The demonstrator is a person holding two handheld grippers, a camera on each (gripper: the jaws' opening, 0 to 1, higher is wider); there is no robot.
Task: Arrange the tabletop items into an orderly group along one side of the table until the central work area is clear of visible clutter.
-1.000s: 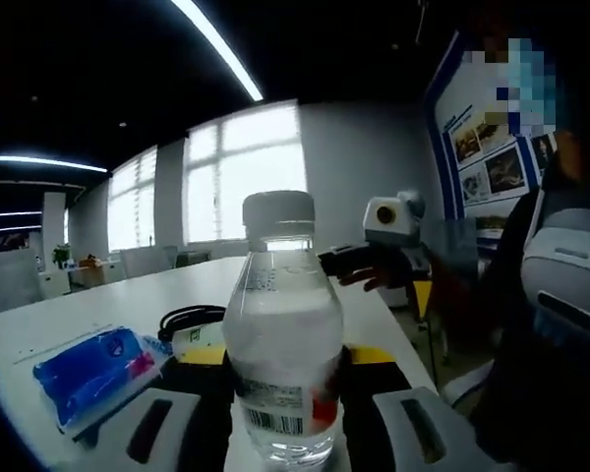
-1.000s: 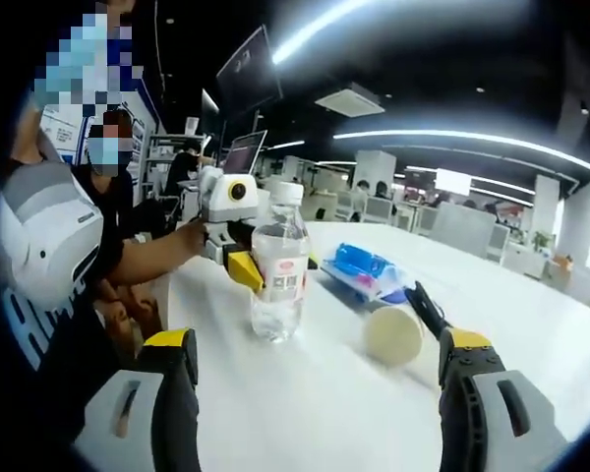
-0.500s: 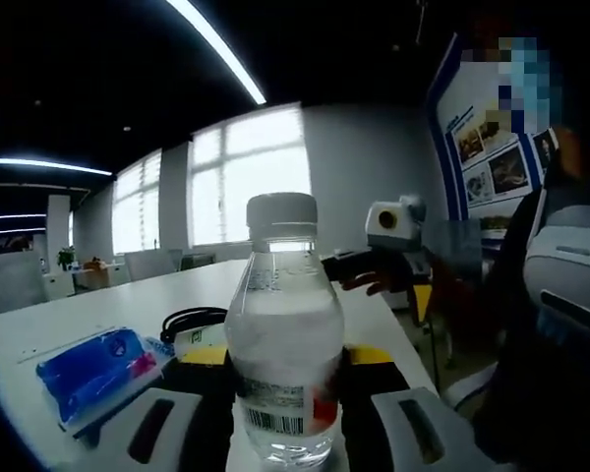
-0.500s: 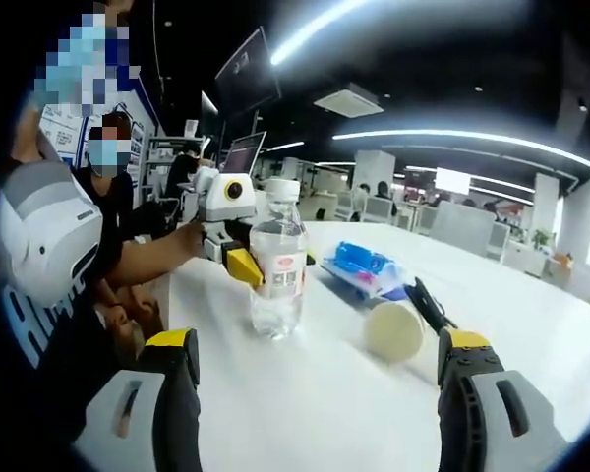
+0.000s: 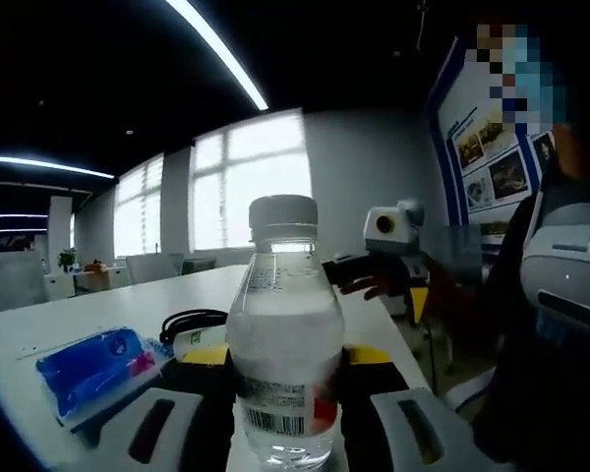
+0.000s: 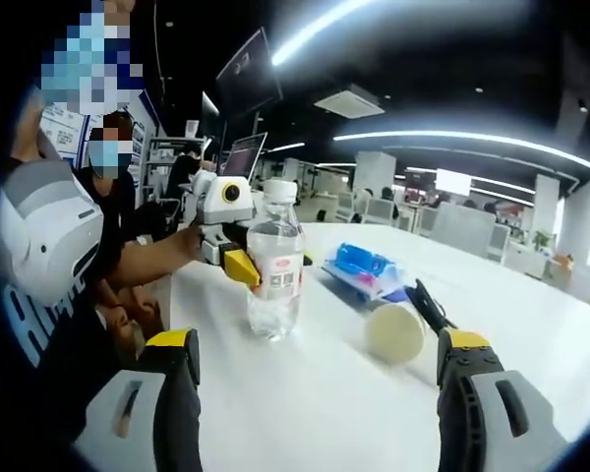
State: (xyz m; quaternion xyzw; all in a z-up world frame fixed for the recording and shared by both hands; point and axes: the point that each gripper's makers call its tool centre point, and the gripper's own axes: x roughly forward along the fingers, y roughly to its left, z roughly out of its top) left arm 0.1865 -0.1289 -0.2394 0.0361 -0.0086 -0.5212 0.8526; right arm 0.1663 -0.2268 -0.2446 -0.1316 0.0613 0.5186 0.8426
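Left gripper view, left to right:
- Tabletop (image 5: 98, 310): white, with one long edge running away on the right of this view.
- Pack (image 5: 84, 366): blue, flat, lying on the tabletop left of the jaws.
- Cable (image 5: 189, 319): black, looped, lying beyond the pack beside a pale object too blurred to identify.
- Left gripper (image 5: 285, 393): jaws on either side of the bottle's lower body, pinching it.
- Bottle (image 5: 283, 339): clear, white cap, upright, label with barcode near its base.
- Right gripper (image 5: 388, 258): held in a person's hand beyond the bottle, by the tabletop's right edge.

Right gripper view, left to right:
- Person (image 6: 54, 256): at the tabletop's left edge, one arm stretched toward the bottle.
- Left gripper (image 6: 234, 258): yellow-tipped jaw against the bottle's labelled side.
- Bottle (image 6: 274, 265): upright on the tabletop (image 6: 324, 393), near the left edge.
- Right gripper (image 6: 320, 388): jaws spread wide, nothing between them, well apart from the bottle.
- Pack (image 6: 366, 267): beyond and right of the bottle.
- Cup (image 6: 394, 331): pale, on its side, mouth toward the camera, just before the pack.
- Cable (image 6: 425, 305): black, beside the cup.
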